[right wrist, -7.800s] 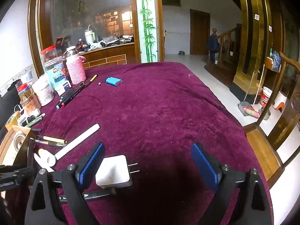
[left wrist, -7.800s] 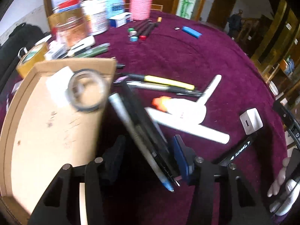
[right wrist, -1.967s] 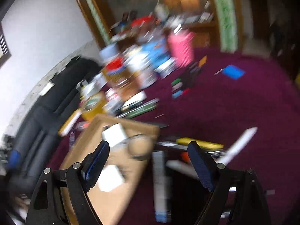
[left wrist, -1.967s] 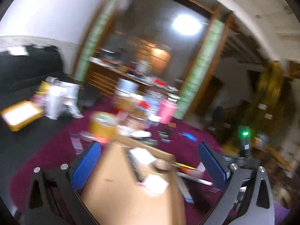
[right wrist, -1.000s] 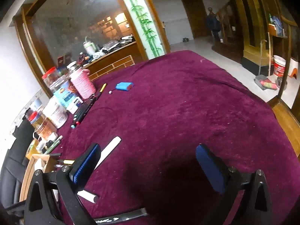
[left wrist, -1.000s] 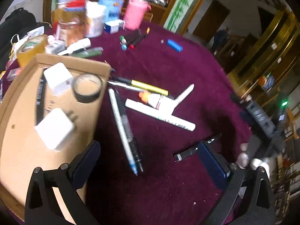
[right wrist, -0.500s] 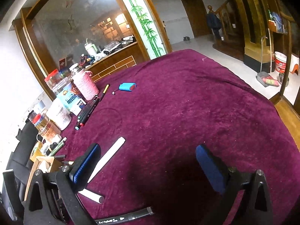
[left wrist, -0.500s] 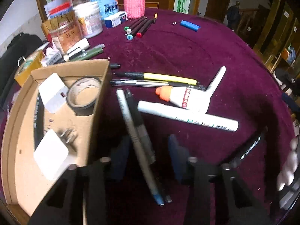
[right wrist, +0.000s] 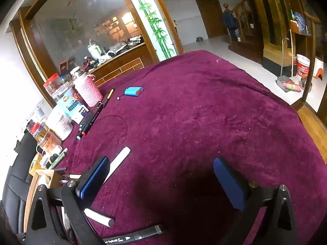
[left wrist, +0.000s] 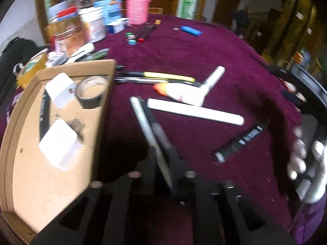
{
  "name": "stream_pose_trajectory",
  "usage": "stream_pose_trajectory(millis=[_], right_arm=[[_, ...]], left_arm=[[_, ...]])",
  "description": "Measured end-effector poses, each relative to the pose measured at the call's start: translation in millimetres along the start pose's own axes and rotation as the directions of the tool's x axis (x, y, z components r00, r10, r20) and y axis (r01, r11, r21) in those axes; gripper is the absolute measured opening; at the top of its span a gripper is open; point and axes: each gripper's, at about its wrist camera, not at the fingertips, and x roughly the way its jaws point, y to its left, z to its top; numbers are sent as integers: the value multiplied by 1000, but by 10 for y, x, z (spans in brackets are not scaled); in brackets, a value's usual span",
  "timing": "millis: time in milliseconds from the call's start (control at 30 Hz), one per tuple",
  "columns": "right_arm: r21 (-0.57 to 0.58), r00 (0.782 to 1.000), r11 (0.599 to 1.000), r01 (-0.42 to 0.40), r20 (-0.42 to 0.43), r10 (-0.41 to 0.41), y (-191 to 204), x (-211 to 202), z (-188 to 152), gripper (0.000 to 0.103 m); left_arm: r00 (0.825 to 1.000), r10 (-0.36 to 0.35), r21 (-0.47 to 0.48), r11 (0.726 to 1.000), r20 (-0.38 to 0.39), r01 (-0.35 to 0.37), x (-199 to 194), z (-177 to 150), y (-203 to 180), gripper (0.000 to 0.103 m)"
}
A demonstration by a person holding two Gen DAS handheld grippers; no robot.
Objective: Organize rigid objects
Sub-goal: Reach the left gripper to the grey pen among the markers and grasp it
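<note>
In the left wrist view my left gripper (left wrist: pixel 165 175) is shut on two pens, a silver pen (left wrist: pixel 147 128) and a black pen (left wrist: pixel 163 138), lying just right of the cardboard tray (left wrist: pixel 24 173). The tray holds two white chargers (left wrist: pixel 59 145), a tape roll (left wrist: pixel 91 91) and a black marker (left wrist: pixel 41 112). On the purple cloth lie a white tube (left wrist: pixel 194 112), a glue bottle (left wrist: pixel 181 91), a yellow pen (left wrist: pixel 163 74) and a black marker (left wrist: pixel 241 140). My right gripper (right wrist: pixel 161 181) is open and empty above the cloth; the black marker (right wrist: pixel 132 236) lies below it.
Jars, a pink knitted cup (left wrist: pixel 137 10) and boxes crowd the far left of the table. A row of markers (left wrist: pixel 141 33) and a blue lighter (left wrist: pixel 191 30) lie farther back. A hand on the right gripper shows at the right edge (left wrist: pixel 298 155).
My left gripper has closed on the silver and black pens beside the tray. The right gripper stayed open and barely moved.
</note>
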Motion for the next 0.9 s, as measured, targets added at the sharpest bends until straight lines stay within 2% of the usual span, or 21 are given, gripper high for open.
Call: stream_pose_trajectory(millis=[133,233,267,300,367,433,600,733,800,900], right_arm=[[-10,1000,1000,0,-12,0,42,39,9,102],[-22,1000,1000,7,-13,-7,71,57,9,102],[-24,1000,1000,3,-18,-4,78,65,3,102],[-26,1000,1000,1,-22,-2,84,68,-2,102],[-32,1000,999,-5,-29,4,98,78,-6,102],[-43,1000,999,-4,-30,3,119,76,-15,102],[-48,1000,999,-10,-25,9,140,54,-20,102],[-61,1000,998,4,-21,-6,155,65,-23,102],[-61,999,998,-4,-35,2,141,91,-30,102],[-80,999,997,-16,-34,13,174,95,-40,102]], left_arm=[[999,48,-24,999,-12,-48,142,118,70,21],[997,82,26,996,-14,-82,238,224,-37,20],[997,73,55,996,-36,-71,319,248,-117,18],[996,90,86,992,-15,-89,330,242,-196,15],[997,81,139,987,-3,-80,340,221,-317,13],[1000,28,152,988,-11,-26,302,156,-361,10],[999,-7,136,991,-33,11,223,68,-295,7],[999,34,153,988,5,-34,257,82,-394,10],[996,86,217,972,35,-92,276,80,-524,11],[995,68,234,969,69,-83,276,59,-500,9]])
